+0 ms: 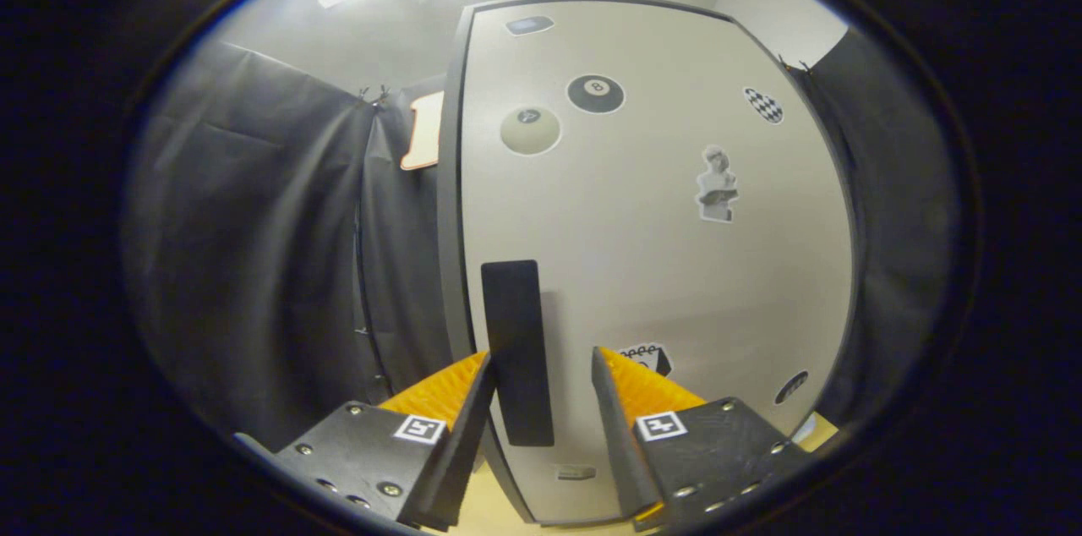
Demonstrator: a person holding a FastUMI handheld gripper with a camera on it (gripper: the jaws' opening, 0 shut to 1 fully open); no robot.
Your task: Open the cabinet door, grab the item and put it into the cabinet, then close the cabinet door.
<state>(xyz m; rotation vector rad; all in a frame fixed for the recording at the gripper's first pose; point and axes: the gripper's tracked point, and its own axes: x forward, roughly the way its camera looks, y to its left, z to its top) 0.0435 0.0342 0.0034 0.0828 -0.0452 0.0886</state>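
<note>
Fingers (473,401) apart, straddling the dark handle (516,350) on the cabinet door (642,265); gripper (541,375) not clamped yet. Handle sits between the fingers, closer to the left one, gap visible on the right side; contact with the left finger unclear. Handle's long axis runs vertical, along the door's left edge, so squeeze goes across its narrow width. Door looks shut, stickers on its face. Likely step: close on handle, then pull the door outward. Item to be stowed unlocated from this angle
</note>
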